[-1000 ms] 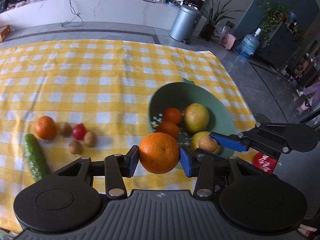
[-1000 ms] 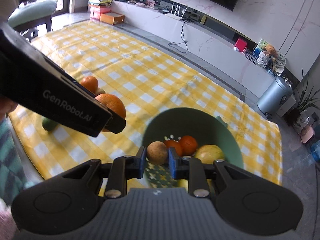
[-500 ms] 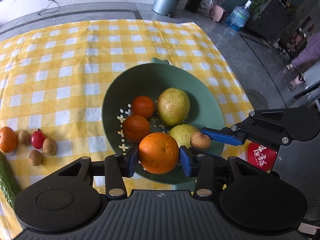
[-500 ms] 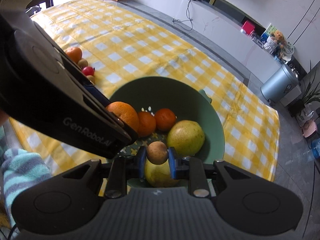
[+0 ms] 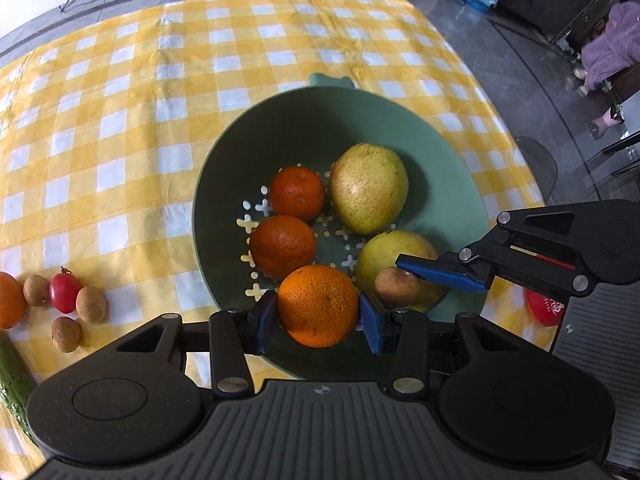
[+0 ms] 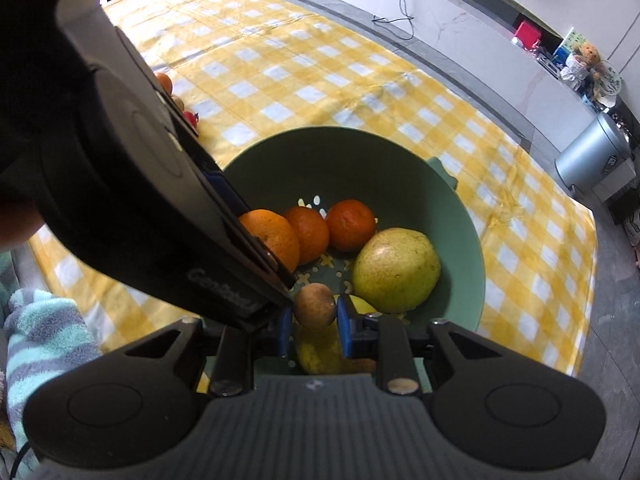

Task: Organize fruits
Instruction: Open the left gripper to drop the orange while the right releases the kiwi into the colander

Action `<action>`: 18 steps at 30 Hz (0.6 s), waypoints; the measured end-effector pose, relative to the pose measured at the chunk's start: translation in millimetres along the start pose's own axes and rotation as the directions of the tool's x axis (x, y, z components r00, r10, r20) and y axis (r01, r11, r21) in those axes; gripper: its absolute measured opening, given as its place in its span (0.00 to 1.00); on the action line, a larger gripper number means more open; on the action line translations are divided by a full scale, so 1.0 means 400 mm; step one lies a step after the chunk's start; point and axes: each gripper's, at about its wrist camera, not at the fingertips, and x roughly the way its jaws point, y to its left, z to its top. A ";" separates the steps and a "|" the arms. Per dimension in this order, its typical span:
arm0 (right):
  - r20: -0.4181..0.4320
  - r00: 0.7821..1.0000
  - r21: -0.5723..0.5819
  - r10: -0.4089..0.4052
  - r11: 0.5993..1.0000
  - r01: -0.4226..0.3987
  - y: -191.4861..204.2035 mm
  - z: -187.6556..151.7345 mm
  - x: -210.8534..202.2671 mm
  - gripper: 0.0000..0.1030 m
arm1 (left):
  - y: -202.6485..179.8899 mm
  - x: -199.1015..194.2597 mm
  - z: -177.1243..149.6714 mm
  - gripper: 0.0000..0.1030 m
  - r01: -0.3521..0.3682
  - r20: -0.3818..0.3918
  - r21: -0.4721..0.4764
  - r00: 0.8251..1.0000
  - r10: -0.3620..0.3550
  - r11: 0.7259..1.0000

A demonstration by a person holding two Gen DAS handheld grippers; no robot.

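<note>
A green colander bowl (image 5: 224, 184) on the yellow checked cloth holds two small oranges (image 5: 297, 193) and two yellow-green pears (image 5: 368, 188). My left gripper (image 5: 318, 316) is shut on a large orange (image 5: 318, 305), held just above the bowl's near side. My right gripper (image 6: 314, 322) is shut on a small brown longan (image 6: 315, 305), hanging over the nearer pear (image 6: 320, 354). In the left wrist view the right gripper (image 5: 404, 280) reaches in from the right with the longan (image 5: 396, 286).
Left of the bowl lie an orange (image 5: 9, 300), a cherry tomato (image 5: 64, 292), three longans (image 5: 91, 304) and a cucumber (image 5: 14, 384). A red object (image 5: 544, 310) sits at the cloth's right edge. A striped sleeve (image 6: 40, 336) shows at left.
Both grippers have moved down and forward over the bowl, each keeping its fruit. The bowl now fills the middle of both views.
</note>
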 end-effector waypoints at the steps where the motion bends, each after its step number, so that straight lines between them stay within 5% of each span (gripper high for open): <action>1: -0.007 1.000 -0.005 0.006 1.000 -0.006 -0.002 0.003 0.010 0.19 | 0.000 0.003 0.001 0.48 -0.001 -0.003 0.007 1.000 0.001 1.000; 18: -0.111 0.990 -0.166 0.086 0.981 -0.104 -0.014 0.050 0.031 0.19 | -0.013 0.041 0.054 0.50 -0.048 -0.147 0.064 0.987 0.057 0.997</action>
